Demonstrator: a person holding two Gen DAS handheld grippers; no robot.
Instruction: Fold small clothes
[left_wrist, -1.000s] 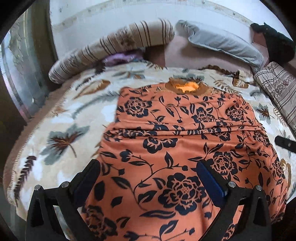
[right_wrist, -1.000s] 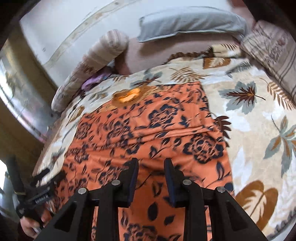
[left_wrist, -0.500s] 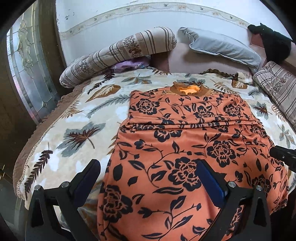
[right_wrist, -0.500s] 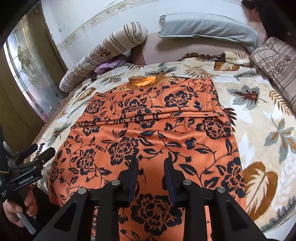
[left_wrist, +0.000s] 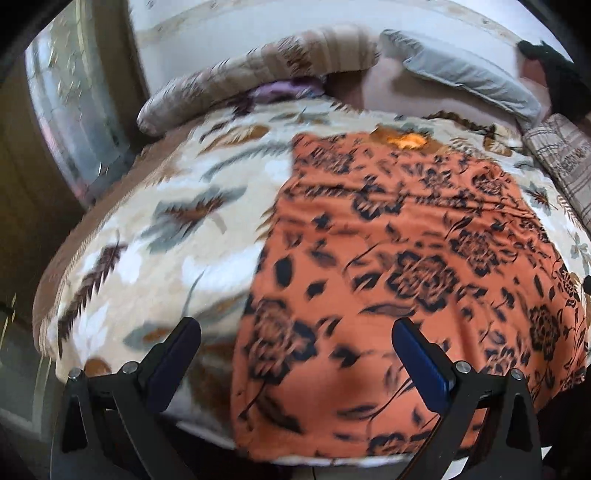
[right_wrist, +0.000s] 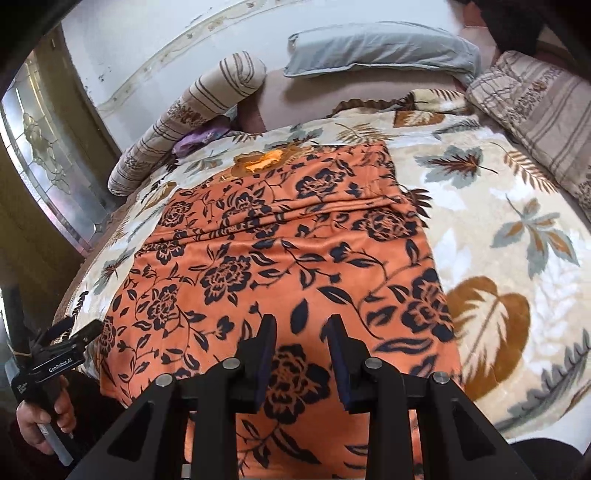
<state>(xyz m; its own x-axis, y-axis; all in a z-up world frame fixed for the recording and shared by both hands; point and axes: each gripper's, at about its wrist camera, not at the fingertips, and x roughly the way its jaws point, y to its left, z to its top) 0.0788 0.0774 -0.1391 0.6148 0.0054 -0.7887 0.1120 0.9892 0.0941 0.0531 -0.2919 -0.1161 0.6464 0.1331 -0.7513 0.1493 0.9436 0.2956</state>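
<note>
Garment: orange top (right_wrist: 280, 251) with dark flower print, spread flat on the blanket (right_wrist: 509, 236), collar at the far end, near hem hanging over the bed's front edge; a crease runs across its upper part.
Left gripper (left_wrist: 295, 343): jaws wide apart, nothing between them, above the top's left edge and the blanket beside it; this view is blurred.
Right gripper (right_wrist: 301, 332): jaws narrowly apart, holding nothing, above the top's near middle.
Hand (right_wrist: 40, 417): holds the left gripper's handle, low left in the right view.
Pillows: striped bolster (right_wrist: 192, 118) and grey pillow (right_wrist: 376, 48) at the far end.
</note>
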